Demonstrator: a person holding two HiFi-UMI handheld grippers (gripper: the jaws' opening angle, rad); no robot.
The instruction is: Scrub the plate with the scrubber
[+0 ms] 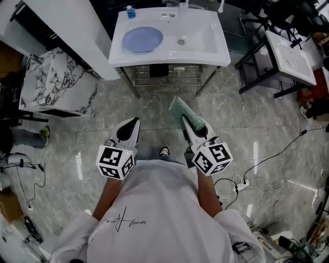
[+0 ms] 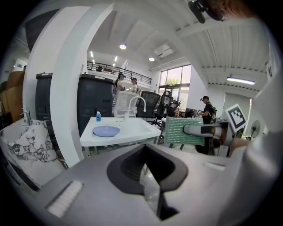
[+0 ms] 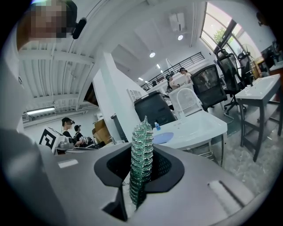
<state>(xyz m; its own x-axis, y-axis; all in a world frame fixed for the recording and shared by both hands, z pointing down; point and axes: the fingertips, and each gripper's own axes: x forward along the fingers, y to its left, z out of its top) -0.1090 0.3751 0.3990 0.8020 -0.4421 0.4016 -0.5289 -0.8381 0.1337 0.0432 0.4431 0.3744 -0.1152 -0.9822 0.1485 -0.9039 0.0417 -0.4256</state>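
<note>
A: So, left to right. Left gripper (image 1: 134,121) (image 2: 148,176)?

B: Held low over the grey floor (image 1: 77,133), in front of the person. Jaws were drawn together with nothing between them. Only floor showed through the slit.

A: Plate?

B: The plate (image 1: 142,39) (image 2: 106,131) (image 3: 162,137) lay flat in the white sink (image 1: 218,51), left of the drain (image 1: 181,41). A small blue bottle (image 1: 131,11) stood behind it. It was round, pale blue, smooth and shallow with a low rim, probably glazed. It was well apart from both grippers: roughly straight ahead of the left one, ahead and to the left of the right one.

A: Scrubber?

B: The scrubber (image 1: 181,109) (image 2: 174,132) (image 3: 141,163) was clamped in the right gripper (image 1: 185,119) (image 3: 139,187), jaws closed on its near end. It was a flat green rectangle with a knobbly surface, and looked soft. Its long axis ran on from the jaws, forward and slightly left, toward the sink. Its own gripper saw it edge-on; the left gripper saw it broadside.

A: Which gripper was nearer the plate?

B: Neither clearly, as both sat about level. Judgement: the right one would need to travel forward and leftward, then tip the scrubber's broad face down onto the plate. The left one was already lined up to steady it. No contact with the plate, so scrubbing had not begun.
</note>
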